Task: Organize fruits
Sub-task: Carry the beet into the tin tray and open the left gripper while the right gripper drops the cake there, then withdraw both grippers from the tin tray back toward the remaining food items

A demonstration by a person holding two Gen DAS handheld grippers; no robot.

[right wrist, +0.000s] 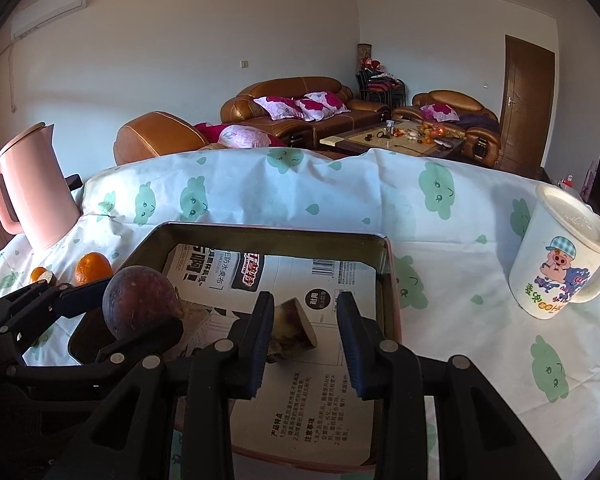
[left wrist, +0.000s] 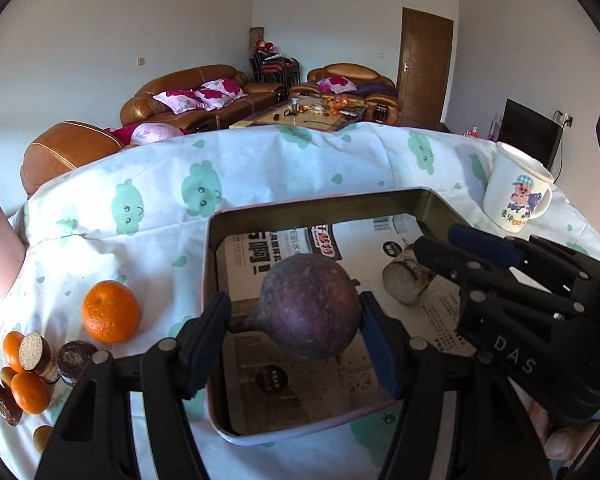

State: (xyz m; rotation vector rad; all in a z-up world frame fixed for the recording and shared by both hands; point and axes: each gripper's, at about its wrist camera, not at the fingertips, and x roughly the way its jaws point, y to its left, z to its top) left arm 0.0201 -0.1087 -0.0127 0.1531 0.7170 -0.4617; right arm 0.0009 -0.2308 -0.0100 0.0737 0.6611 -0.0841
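A dark purple round fruit (left wrist: 308, 308) (right wrist: 140, 300) hangs over the left half of a shallow paper-lined metal tray (left wrist: 324, 198) (right wrist: 260, 230). My left gripper (left wrist: 294, 300) (right wrist: 136, 308) is shut on it. A short piece of sugarcane (left wrist: 404, 280) (right wrist: 296, 326) sits low over the tray's paper at the tips of my right gripper (right wrist: 306, 300) (left wrist: 436, 240). The right jaws stand narrow; the piece lies against the left finger, and a small gap shows on its right side. An orange (left wrist: 110, 312) (right wrist: 92, 266) lies on the cloth left of the tray.
A heap of small oranges, sugarcane pieces and dark round fruits (left wrist: 28, 372) lies at the table's left edge. A lidded cartoon mug (left wrist: 516, 196) (right wrist: 560, 264) stands right of the tray, and a pink kettle (right wrist: 28, 196) at the far left. A hand (left wrist: 568, 440) holds the right gripper.
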